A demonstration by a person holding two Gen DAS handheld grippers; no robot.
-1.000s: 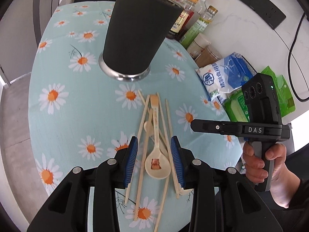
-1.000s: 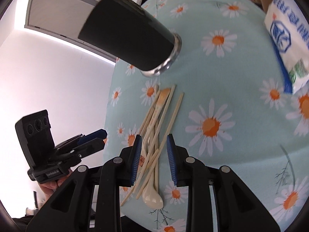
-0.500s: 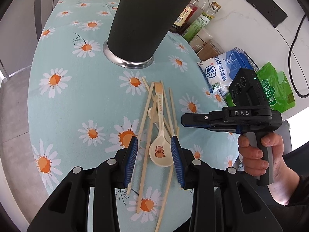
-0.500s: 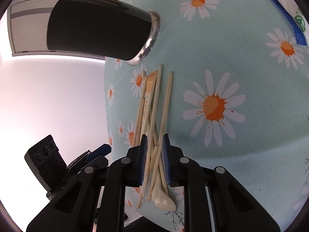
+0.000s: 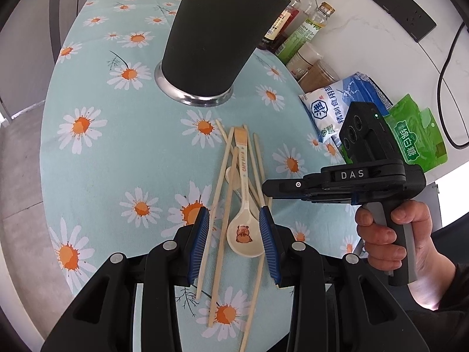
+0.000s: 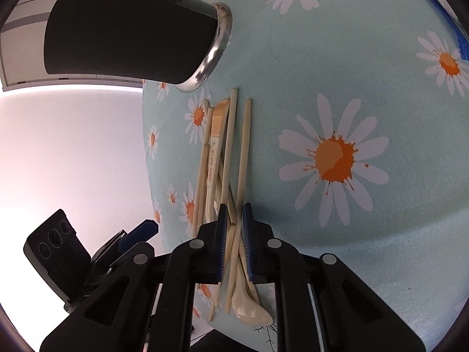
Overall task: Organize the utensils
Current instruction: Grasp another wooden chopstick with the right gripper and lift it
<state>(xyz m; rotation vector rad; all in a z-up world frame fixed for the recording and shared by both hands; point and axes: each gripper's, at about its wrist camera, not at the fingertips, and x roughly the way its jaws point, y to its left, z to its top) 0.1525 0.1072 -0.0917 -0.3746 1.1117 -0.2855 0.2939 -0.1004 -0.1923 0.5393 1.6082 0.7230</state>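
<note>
Several wooden chopsticks [image 5: 224,176] and a cream spoon [image 5: 244,231] with a capybara picture lie in a loose pile on the daisy tablecloth [image 5: 117,135]. A tall black cup [image 5: 217,35] with a steel base stands behind them. My left gripper [image 5: 234,240] is open, low over the pile, with the spoon bowl between its pads. My right gripper [image 6: 234,231] has closed to a narrow gap around chopsticks [image 6: 231,152] in the pile; it reaches in from the right in the left wrist view [image 5: 266,189]. The cup [image 6: 129,32] shows in the right wrist view too.
Sauce bottles [image 5: 296,20] and spice jars [image 5: 313,73] stand behind the cup. A blue-white salt bag [image 5: 340,105] and a green sugar bag [image 5: 416,138] lie at the right. The table edge curves round at left and front.
My right gripper has moved in onto the pile and its jaws have narrowed from open to nearly shut around chopsticks. My left gripper has drawn back a little and stayed open.
</note>
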